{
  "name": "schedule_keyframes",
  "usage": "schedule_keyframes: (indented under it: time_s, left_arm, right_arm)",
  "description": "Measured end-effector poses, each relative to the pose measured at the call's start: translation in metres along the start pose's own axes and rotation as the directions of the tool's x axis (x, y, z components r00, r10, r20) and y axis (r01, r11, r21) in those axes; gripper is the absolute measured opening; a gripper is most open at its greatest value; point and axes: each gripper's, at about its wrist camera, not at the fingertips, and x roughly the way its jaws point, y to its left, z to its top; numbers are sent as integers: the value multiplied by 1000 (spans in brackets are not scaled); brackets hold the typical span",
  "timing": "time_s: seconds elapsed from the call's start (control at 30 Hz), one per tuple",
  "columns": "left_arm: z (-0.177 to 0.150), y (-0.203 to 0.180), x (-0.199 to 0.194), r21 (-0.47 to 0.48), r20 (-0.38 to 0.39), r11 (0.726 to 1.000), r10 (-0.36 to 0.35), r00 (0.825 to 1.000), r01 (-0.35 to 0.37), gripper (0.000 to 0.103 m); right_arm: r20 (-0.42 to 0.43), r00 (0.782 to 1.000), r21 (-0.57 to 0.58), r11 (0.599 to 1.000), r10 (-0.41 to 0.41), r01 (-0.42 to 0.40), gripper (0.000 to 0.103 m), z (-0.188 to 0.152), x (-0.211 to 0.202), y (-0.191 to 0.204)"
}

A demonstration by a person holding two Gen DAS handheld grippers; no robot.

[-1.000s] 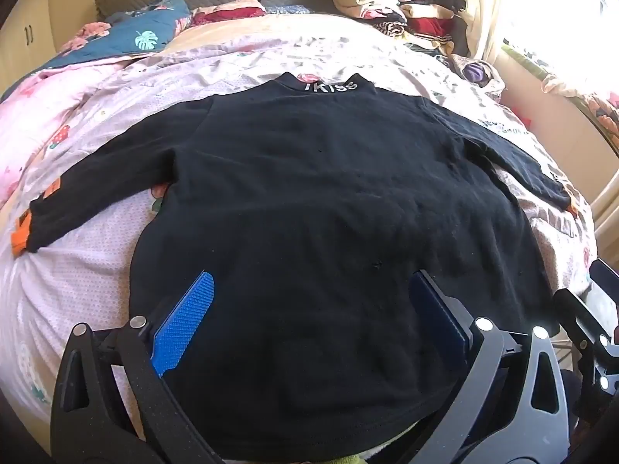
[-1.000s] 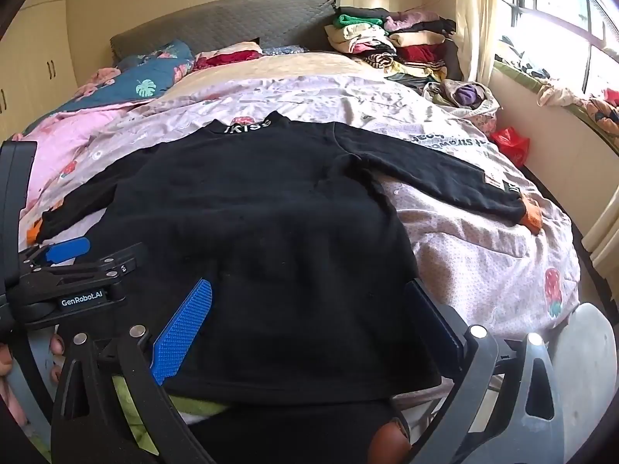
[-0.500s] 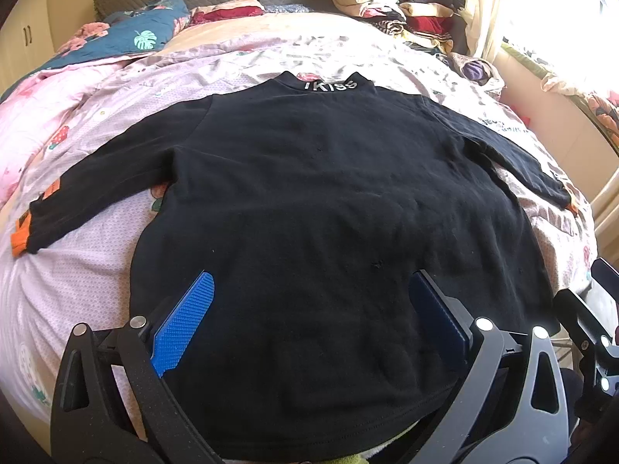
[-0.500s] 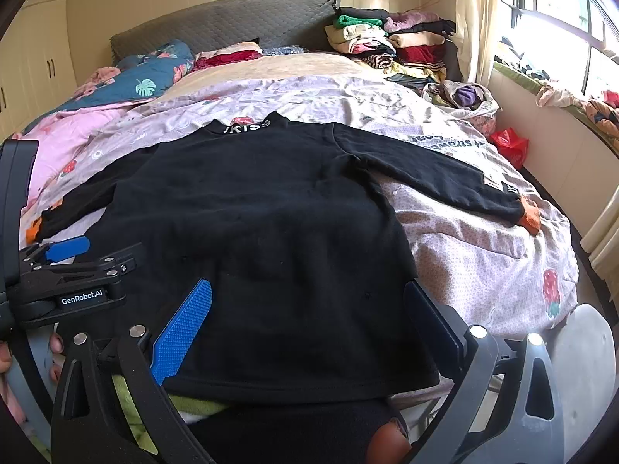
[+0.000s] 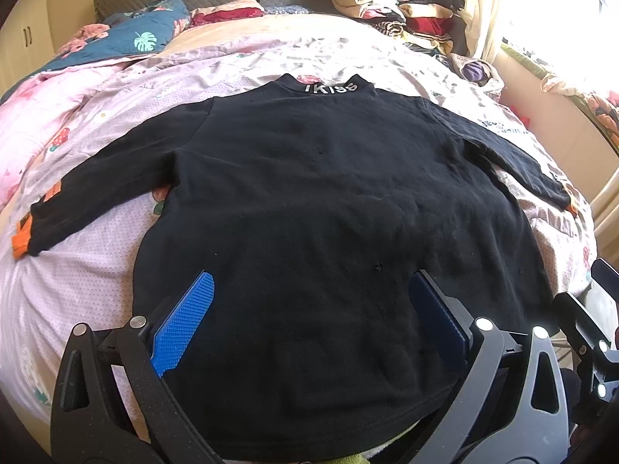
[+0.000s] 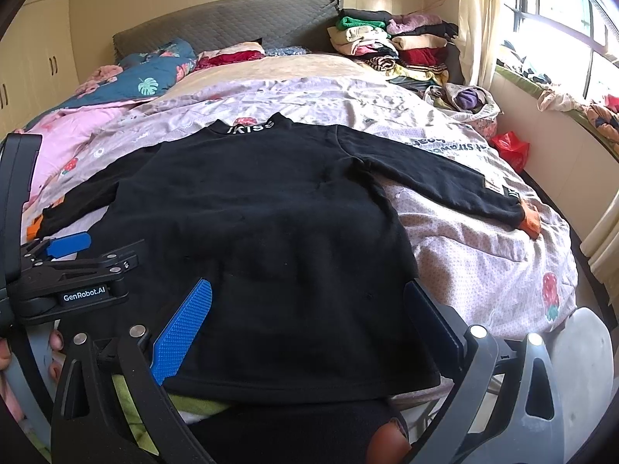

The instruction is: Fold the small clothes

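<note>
A small black long-sleeved top [image 5: 321, 201] [image 6: 267, 224] lies flat on the bed, collar with white lettering at the far end, both sleeves spread out sideways, orange cuffs [image 5: 21, 237] [image 6: 529, 218] at their ends. My left gripper [image 5: 311, 294] hovers open over the hem, nothing between its blue pads [image 5: 185, 319]. My right gripper [image 6: 307, 305] also stands open above the hem's right half. The left gripper's body [image 6: 73, 270] shows at the left of the right wrist view.
The bed is covered by a pale pink printed sheet [image 6: 483, 255]. A stack of folded clothes [image 6: 390, 46] sits at the far right by the headboard. Blue and pink bedding [image 5: 127, 42] lies at the far left. A window and curtain [image 6: 472, 23] are on the right.
</note>
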Motion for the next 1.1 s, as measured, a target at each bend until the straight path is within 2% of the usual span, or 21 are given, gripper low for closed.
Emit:
schedule_keyframes:
  time_s: [1.1]
  left_arm:
    - [3,3,1,1,0,1000,0,1000,0,95]
  right_arm:
    - [4,1000,-4,1000,1,-1,99,0,-1,1]
